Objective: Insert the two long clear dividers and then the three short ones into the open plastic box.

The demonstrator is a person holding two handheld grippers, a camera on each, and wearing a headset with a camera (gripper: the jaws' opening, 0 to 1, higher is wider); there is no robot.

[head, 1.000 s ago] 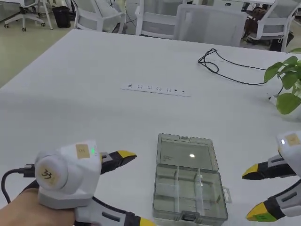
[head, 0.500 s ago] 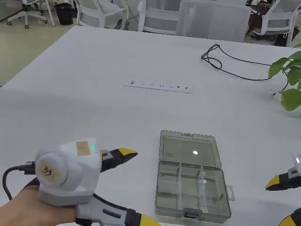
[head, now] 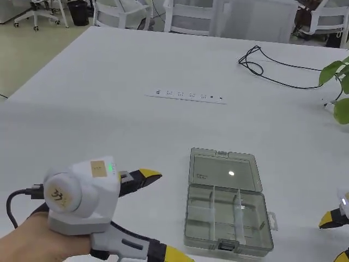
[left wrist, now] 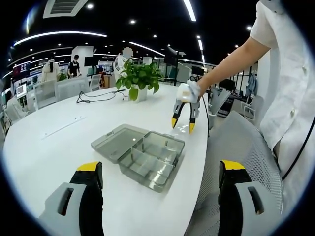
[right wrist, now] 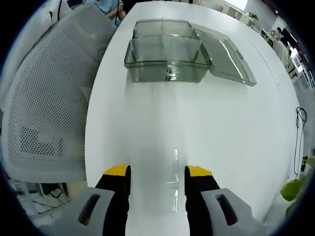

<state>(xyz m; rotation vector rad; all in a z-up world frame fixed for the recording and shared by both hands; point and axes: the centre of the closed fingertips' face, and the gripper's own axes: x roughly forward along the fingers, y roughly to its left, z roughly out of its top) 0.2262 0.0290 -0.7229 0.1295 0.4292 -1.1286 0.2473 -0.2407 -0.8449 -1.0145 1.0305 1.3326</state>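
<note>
Left hand-held gripper (head: 163, 214) hangs wide open and empty over the near-left desk (head: 109, 109). The open smoky clear plastic box (head: 203, 240) sits centre-near, its long clear dividers (head: 238, 213) seemingly seated. Right of it, the right hand-held gripper (right wrist: 158, 170), jaws parted, straddles a short clear plastic divider (right wrist: 175, 172) lying flat. Next, it likely needs pinching and lifting.

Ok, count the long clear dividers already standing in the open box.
2. The left long divider and the right long divider stand side by side in the plastic box, running front to back. Clear plastic is faint, so another may go unseen.
</note>
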